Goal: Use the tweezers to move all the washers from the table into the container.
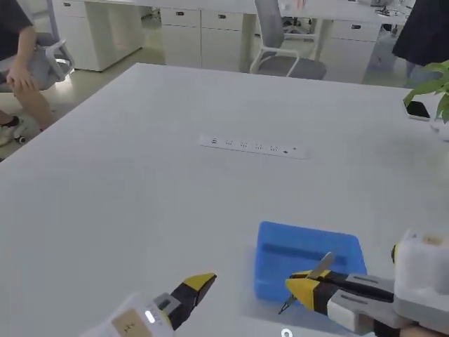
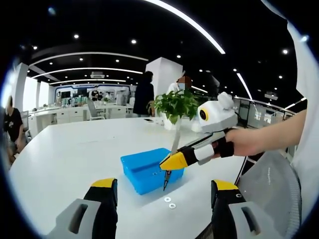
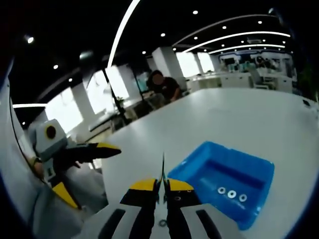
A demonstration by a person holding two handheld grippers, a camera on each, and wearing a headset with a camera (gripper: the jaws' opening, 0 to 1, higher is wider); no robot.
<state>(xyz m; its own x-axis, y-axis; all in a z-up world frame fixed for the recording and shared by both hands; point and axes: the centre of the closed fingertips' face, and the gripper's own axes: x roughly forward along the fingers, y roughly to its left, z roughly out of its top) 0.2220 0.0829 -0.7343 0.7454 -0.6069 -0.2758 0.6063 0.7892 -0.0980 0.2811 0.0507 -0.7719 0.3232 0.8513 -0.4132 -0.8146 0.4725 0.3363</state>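
White laminate table [image 1: 210,182] takes up most of the head view, with a power strip [image 1: 252,146] lying well beyond the work. Near my edge sits the blue container [image 1: 309,253], a shallow open tray. The right gripper view looks down into it, and I count three washers [image 3: 232,193] on its floor.

My right gripper [image 1: 298,286] hangs at the container's near corner, jaws closed tight on the tweezers [image 1: 321,267]. They run through the jaws with their point slanting down toward the table. The left gripper [image 1: 203,282] idles off to the side, jaws wide apart and empty. I cannot tell whether the tweezers' own tips are pinched together or carrying anything, because they are too fine to read.

In the left gripper view, two loose washers [image 2: 167,199] lie flat on the table, close together, just beside the container and just below the tweezer point.

I judge them to be thin, hard, nearly weightless rings lying flush on a slick top. A nudge from the side would probably send one skating. I would drop one tip through the hole and the other outside the rim, then pinch across the band. The squeeze should be gentle, since too much could flick the washer out or twist the springy tweezers in my jaws.
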